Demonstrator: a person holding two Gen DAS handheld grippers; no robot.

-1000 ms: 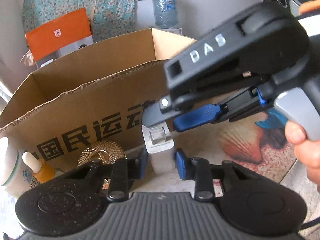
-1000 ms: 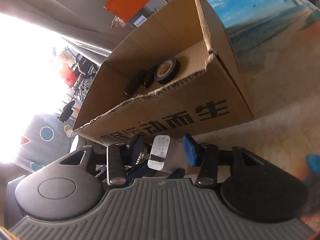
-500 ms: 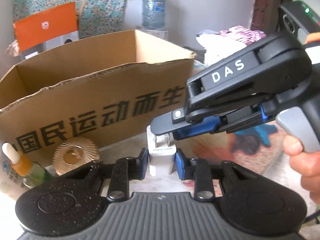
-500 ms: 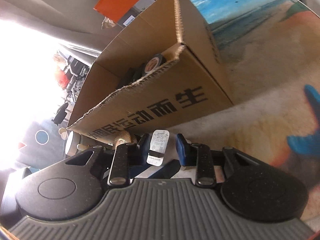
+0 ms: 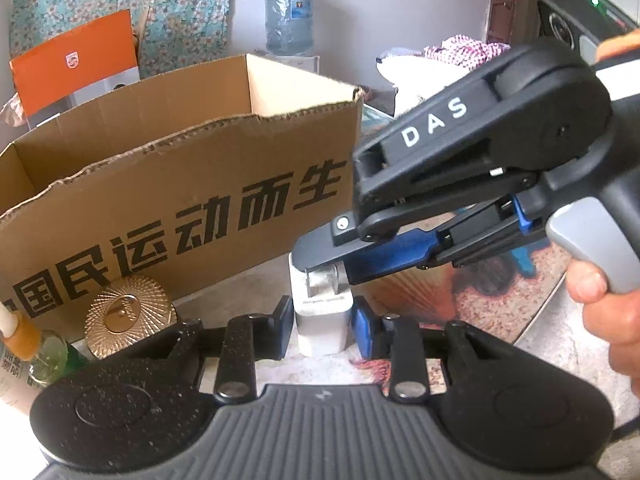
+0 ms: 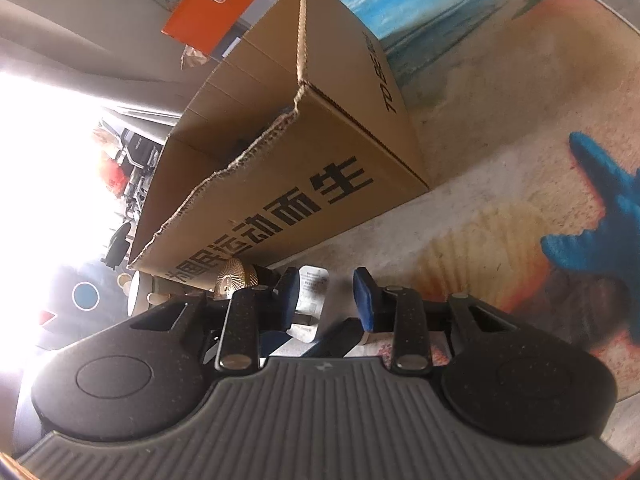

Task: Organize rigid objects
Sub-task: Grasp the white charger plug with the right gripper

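**Charger pinched by both grippers beside the box**

I see the cardboard box (image 5: 180, 184) behind the white charger (image 5: 322, 320). My left gripper (image 5: 322, 330) clenches its body; my right gripper (image 5: 324, 276), jaws just opening, straddles its prongs. Opposed pulling could twist it loose.

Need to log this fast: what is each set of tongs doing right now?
Left tongs: shut on the white charger.
Right tongs: just opened slightly around the same charger; grip unclear.

Right claw (image 6: 325, 300) opening around white charger (image 6: 313, 292), cardboard box (image 6: 320, 152) beyond
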